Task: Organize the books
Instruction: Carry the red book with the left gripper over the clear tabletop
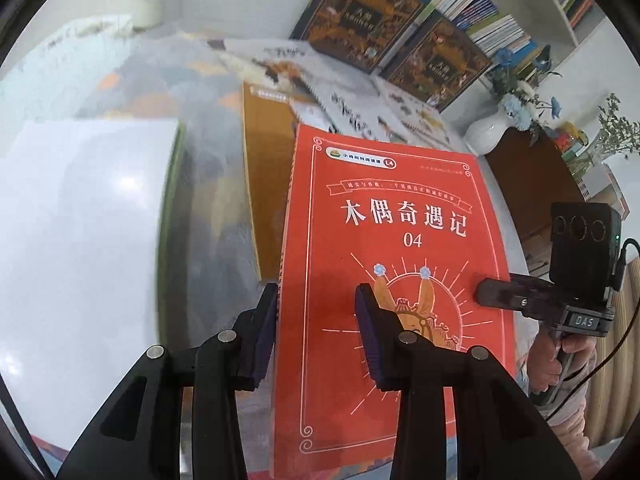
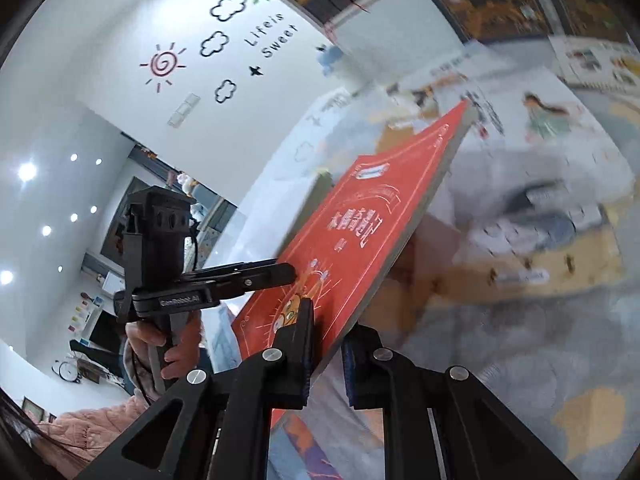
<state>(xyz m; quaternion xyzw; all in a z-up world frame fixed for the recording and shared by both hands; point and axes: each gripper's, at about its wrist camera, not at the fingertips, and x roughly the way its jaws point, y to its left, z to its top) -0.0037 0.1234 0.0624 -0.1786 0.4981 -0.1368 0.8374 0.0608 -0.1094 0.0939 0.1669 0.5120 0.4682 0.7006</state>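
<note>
Red book (image 1: 400, 264) lifted clear of the worktop (image 1: 208, 184), tilted. Right hand-held gripper (image 2: 328, 354) pinches its lower edge; left hand-held gripper (image 1: 316, 328) clamps its spine-side edge. White vase (image 1: 486, 132) holds blue flowers (image 1: 516, 96).

Red book (image 1: 400, 248) (image 2: 360, 236): thin paperback, white Chinese title, "04", sunburst drawing on cover. Closed, lifted off table, tilted, clamped at both side edges. More books lie scattered behind.
</note>
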